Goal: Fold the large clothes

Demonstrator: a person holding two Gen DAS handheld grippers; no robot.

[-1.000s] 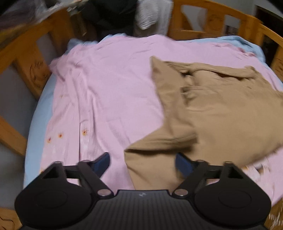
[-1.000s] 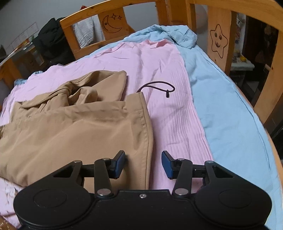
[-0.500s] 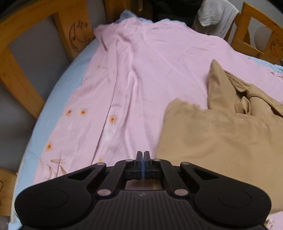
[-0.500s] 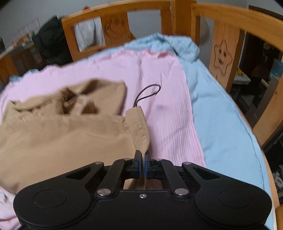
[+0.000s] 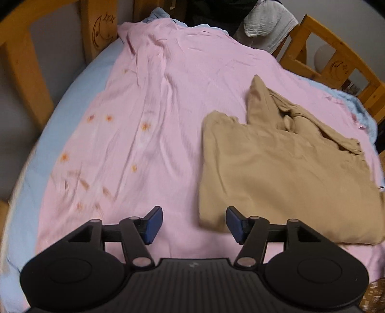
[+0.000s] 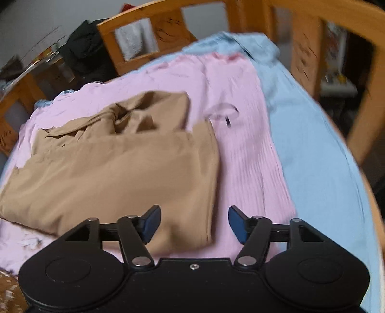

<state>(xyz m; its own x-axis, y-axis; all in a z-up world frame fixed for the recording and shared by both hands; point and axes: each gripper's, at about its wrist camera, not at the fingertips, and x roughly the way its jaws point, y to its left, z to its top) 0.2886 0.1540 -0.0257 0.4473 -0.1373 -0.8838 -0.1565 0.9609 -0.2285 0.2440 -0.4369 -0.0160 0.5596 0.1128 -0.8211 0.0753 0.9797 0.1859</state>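
Observation:
A tan garment (image 5: 284,168) lies folded over on the pink sheet (image 5: 156,120), its collar bunched at the far side. In the right wrist view the tan garment (image 6: 115,168) fills the left and middle. My left gripper (image 5: 193,225) is open and empty, just above the sheet at the garment's near left corner. My right gripper (image 6: 193,224) is open and empty, over the garment's near right edge.
A wooden bed rail (image 5: 24,60) with moon and star cutouts rings the bed (image 6: 308,48). A light blue sheet (image 6: 320,156) lies under the pink one. A dark cord (image 6: 226,115) lies on the pink sheet beyond the garment. Dark and white clothes (image 5: 267,21) hang over the far rail.
Both grippers were open, shut on the garment's near edge half a second ago, and are open again now. The garment's near part now lies folded flat over itself.

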